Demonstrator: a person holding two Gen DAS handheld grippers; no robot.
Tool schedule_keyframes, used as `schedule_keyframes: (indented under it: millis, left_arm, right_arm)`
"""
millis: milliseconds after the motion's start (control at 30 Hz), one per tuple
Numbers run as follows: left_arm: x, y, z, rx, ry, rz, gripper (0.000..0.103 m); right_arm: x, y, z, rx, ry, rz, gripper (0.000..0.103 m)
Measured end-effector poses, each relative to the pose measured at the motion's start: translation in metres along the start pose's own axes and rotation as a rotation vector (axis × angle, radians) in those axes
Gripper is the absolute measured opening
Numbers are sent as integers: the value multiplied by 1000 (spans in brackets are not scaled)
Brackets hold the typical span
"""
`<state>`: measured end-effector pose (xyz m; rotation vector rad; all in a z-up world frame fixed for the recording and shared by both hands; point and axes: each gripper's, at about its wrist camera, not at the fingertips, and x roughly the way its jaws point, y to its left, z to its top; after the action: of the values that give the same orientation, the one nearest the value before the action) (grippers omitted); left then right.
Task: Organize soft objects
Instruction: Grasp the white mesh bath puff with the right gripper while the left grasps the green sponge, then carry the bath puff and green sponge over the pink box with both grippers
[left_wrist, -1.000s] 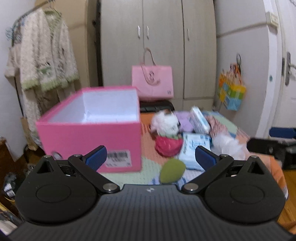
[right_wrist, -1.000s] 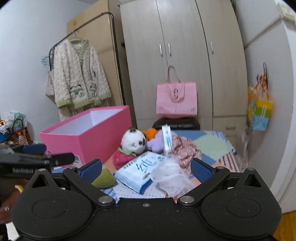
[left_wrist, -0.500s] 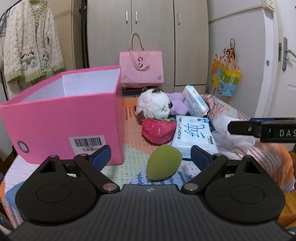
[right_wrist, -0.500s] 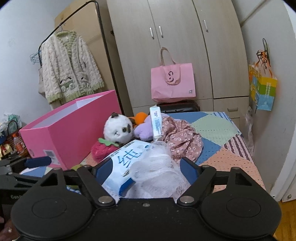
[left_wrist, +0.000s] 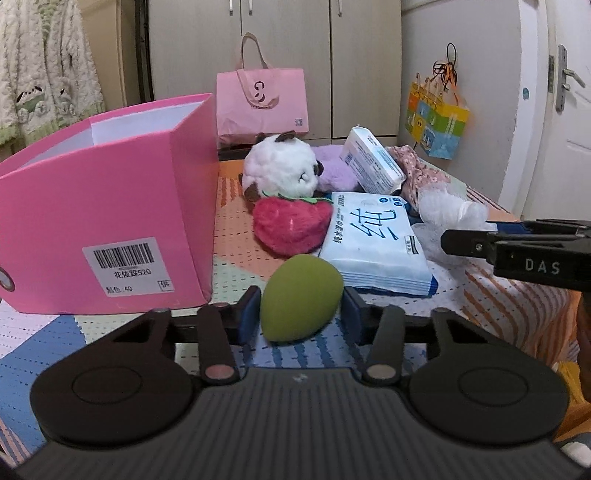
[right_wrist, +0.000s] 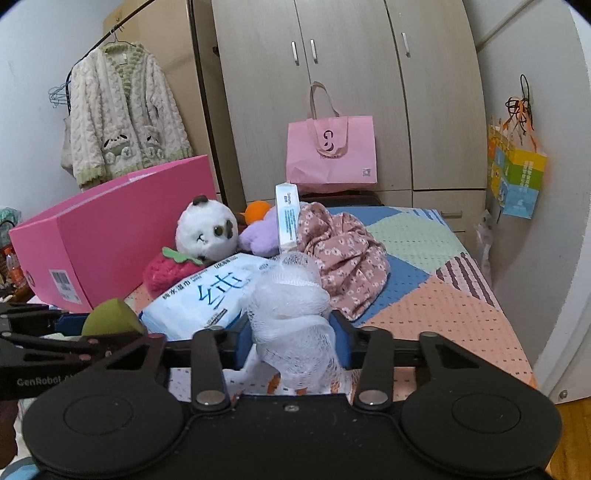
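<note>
Left gripper (left_wrist: 301, 308): jaws closing on the green egg-shaped sponge (left_wrist: 300, 297), which sits between the blue pads; both pads look to be against its sides, the sponge resting on the patchwork table cover (left_wrist: 240, 236). Right gripper (right_wrist: 291, 332): jaws closing around the white mesh bath pouf (right_wrist: 293, 314); the netting fills the gap and bulges above the pads, pressed in at both sides. From the left wrist view the right gripper's black fingers come in from the right edge, level with the pouf. Just beyond the sponge lies a flat pack of wet wipes (left_wrist: 373, 247), white and blue, its near corner just behind the sponge. To the left of the pack, touching it, a red strawberry plush (left_wrist: 291, 225); a white panda plush (left_wrist: 282, 168) leans on top of the strawberry. Behind the panda a purple plush (left_wrist: 334, 170), and against that a smaller tissue pack (left_wrist: 371, 160) standing tilted. A floral pink cloth (right_wrist: 345, 251) is bunched right of the pile, just behind the pouf. An orange soft item (right_wrist: 256, 210) peeks out behind the purple plush; kind unclear. Open pink box (left_wrist: 110, 206) stands on the left of the table, barcode label facing the left camera, near the sponge but apart from it. Farther back: pink tote bag (right_wrist: 332, 151) against the wardrobe (right_wrist: 332, 74), knit cardigan (right_wrist: 122, 114) on a rail at left, colourful paper bag (right_wrist: 517, 170) hanging on the right wall.
</note>
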<state>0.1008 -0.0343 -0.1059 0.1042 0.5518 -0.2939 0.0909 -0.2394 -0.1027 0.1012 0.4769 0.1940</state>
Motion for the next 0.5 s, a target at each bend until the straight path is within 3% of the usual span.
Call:
schedule_keyframes:
  millis: [167, 500]
  left_arm:
    - [-1, -5, 0, 33, -1, 7, 43]
    - [-10, -4, 4, 15, -16, 16, 43]
  right_arm:
    - [-9, 7, -5, -30, -30, -12, 34]
    - [-26, 4, -10, 5, -49, -48, 32]
